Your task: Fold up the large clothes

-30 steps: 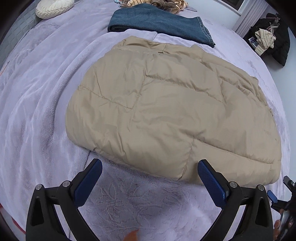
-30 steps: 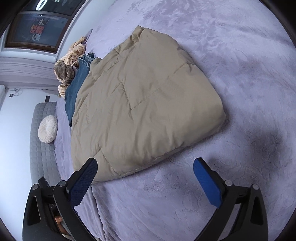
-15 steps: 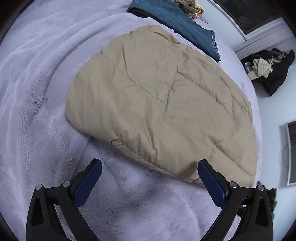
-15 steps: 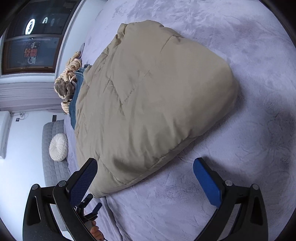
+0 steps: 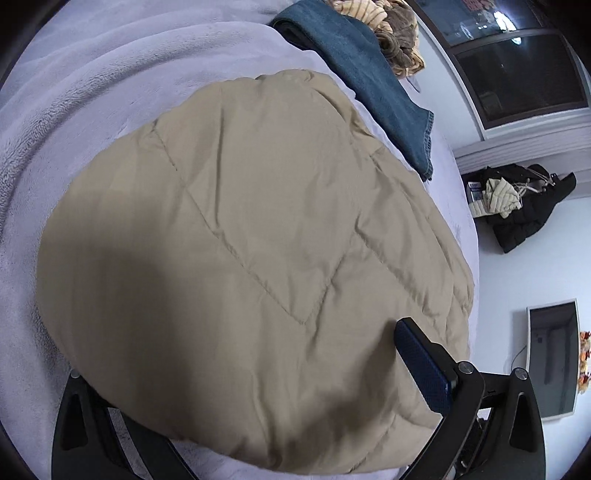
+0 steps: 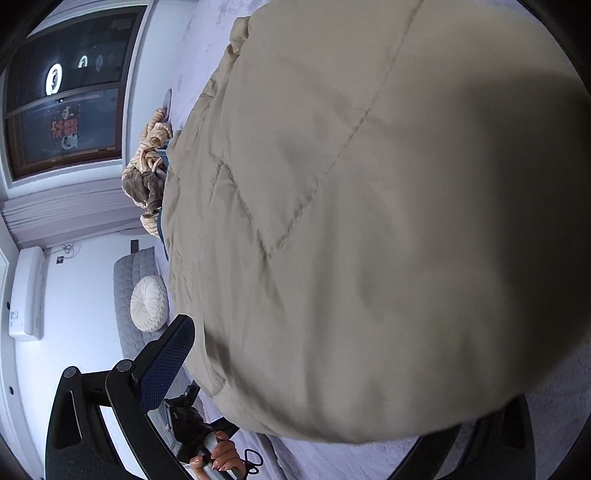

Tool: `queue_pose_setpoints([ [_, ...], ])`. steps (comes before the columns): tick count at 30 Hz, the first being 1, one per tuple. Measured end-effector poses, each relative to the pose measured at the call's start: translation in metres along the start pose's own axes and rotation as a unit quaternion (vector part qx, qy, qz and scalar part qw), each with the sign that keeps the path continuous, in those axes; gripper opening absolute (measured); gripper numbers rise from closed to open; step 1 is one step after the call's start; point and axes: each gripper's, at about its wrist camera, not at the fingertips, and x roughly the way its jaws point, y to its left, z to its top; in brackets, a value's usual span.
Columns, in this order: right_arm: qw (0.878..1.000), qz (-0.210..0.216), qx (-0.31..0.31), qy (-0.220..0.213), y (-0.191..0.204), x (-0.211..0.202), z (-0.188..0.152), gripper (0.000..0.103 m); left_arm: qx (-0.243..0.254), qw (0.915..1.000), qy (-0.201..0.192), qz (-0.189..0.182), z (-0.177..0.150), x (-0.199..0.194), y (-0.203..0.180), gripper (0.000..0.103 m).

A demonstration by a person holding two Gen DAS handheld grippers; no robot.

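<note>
Lavender plush bedding (image 5: 92, 85) covers the bed on which a beige quilted down jacket (image 5: 258, 258) is laid, folded into a thick, rounded bundle. Beyond the jacket's far edge, folded blue jeans (image 5: 373, 70) are seen, with a striped tan garment (image 5: 388, 33) heaped behind them; a dark coat (image 5: 524, 206) hangs well apart from the jacket, against the wall. A round cream cushion (image 6: 149, 308) is seen past the jacket in the right wrist view.

The left hand-held gripper (image 5: 243, 402) is spread wide, with its jaws set on either side of the jacket's near edge: one blue pad (image 5: 421, 365) rests on top of the fabric, while the other finger is hidden under the bundle. The right hand-held gripper (image 6: 325, 398) is likewise spread, one pad (image 6: 166, 363) showing beside the jacket's edge and the other masked by the padded bulk that fills that view. Nothing is pinched yet, as far as can be judged. A hand (image 6: 218, 456) holding the other tool's handle is glimpsed below.

The jacket is judged to be light but bulky, soft and springy, with a smooth shell that is likely to slip and to puff back open once released. A deep bite over the full thickness of the near edge, at both corners, is judged safer than a pinch on the top layer alone, which would peel the fold apart.
</note>
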Motion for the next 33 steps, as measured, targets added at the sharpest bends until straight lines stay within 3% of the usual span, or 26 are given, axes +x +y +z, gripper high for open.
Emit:
queue_pose_setpoints([
  [3,1.000,0.010,0.009,-0.003,-0.001,0.008,0.005,0.103,-0.012,0.9997,-0.021,0.008,0.001,0.006,0.000,0.092],
  [5,1.000,0.010,0.010,-0.005,-0.001,0.010,0.005,0.103,0.004,0.9996,-0.026,0.011,0.001,0.006,-0.004,0.054],
  [7,1.000,0.011,0.011,-0.005,0.000,0.009,0.004,0.102,0.023,0.9993,-0.030,0.002,0.002,0.004,-0.010,0.030],
  [8,1.000,0.011,0.011,-0.005,0.001,0.009,0.004,0.098,0.036,0.9988,-0.034,0.003,0.003,-0.001,-0.013,0.025],
  [10,1.000,0.008,0.011,-0.004,0.001,0.009,0.003,0.064,0.069,0.9966,-0.044,0.008,0.003,-0.012,-0.023,0.021],
  [11,1.000,0.009,0.011,-0.002,-0.001,0.009,0.002,0.052,0.087,0.9949,-0.048,0.012,0.001,-0.018,-0.028,0.019],
  [13,1.000,0.011,0.004,-0.006,0.002,0.006,0.000,0.039,0.130,0.9897,-0.057,0.020,-0.003,-0.028,-0.040,0.018],
  [16,1.000,0.011,-0.014,-0.009,0.008,-0.003,-0.008,0.029,0.177,0.9824,-0.056,0.017,-0.013,-0.046,-0.048,0.018],
  [27,0.999,-0.011,-0.042,-0.010,0.000,-0.047,-0.082,0.027,0.231,0.9728,-0.021,-0.011,-0.068,-0.116,-0.022,0.018],
  [33,0.998,-0.030,-0.045,0.011,-0.018,-0.073,-0.124,0.027,0.214,0.9769,0.008,-0.002,-0.124,-0.156,0.012,0.018],
])
